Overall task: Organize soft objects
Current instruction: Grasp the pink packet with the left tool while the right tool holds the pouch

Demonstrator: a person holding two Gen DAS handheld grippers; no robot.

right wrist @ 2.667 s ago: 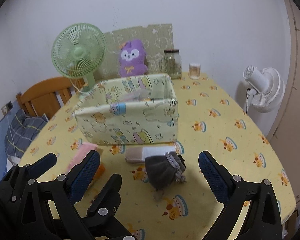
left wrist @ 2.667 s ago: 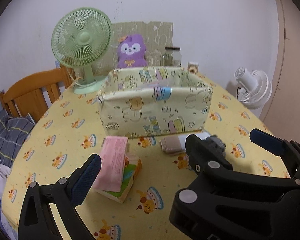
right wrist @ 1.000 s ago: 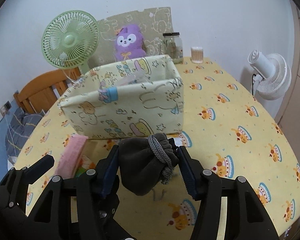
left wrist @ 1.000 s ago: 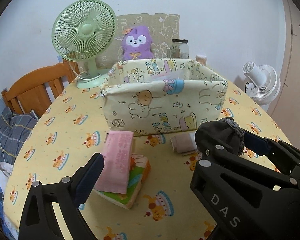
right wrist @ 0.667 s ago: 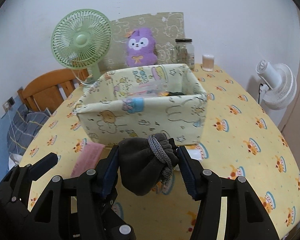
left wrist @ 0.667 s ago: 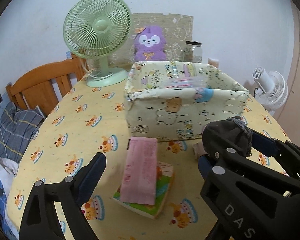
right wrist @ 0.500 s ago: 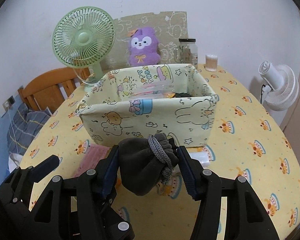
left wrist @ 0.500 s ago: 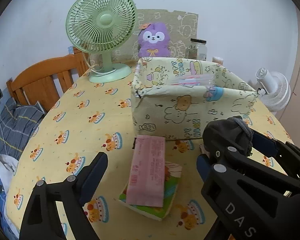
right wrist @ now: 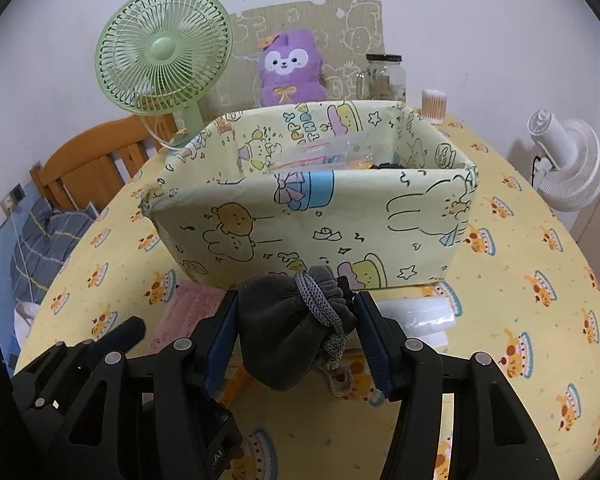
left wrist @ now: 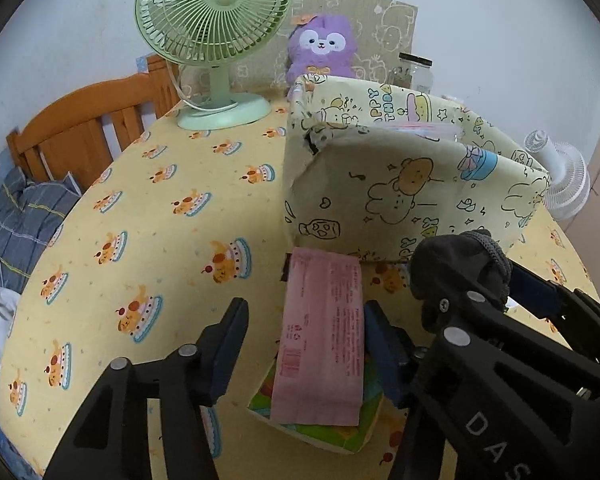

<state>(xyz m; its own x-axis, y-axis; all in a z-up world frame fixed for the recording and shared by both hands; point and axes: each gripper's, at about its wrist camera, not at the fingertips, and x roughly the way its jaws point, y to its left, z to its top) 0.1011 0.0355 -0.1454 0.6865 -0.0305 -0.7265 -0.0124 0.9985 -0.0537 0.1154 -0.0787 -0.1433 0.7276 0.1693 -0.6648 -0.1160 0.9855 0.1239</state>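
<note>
My left gripper [left wrist: 306,312] points down at a pink packet [left wrist: 320,340] that lies on a colourful tissue pack [left wrist: 340,428]. Its jaws are closing with the packet between them; a gap still shows at the left finger [left wrist: 228,340]. My right gripper [right wrist: 296,312] is shut on a dark grey drawstring pouch [right wrist: 288,332], held just in front of the pale yellow cartoon-print fabric box [right wrist: 312,216]. That gripper and the pouch [left wrist: 452,268] also show at the right of the left wrist view, close beside the packet. The box [left wrist: 400,184] holds clear plastic bags.
The round table wears a yellow cake-print cloth [right wrist: 520,280]. A white wrapped bundle [right wrist: 420,312] lies by the box's front right corner. Behind stand a green fan [left wrist: 216,28], a purple plush [right wrist: 290,68], a glass jar [right wrist: 384,76] and a swab pot [right wrist: 434,106]. A wooden chair [left wrist: 84,132] stands left, a white fan [right wrist: 568,160] right.
The left jaws have narrowed from wide open to close around the pink packet, and that gripper has come nearer to it. The right gripper has kept its grip on the pouch and shifted slightly.
</note>
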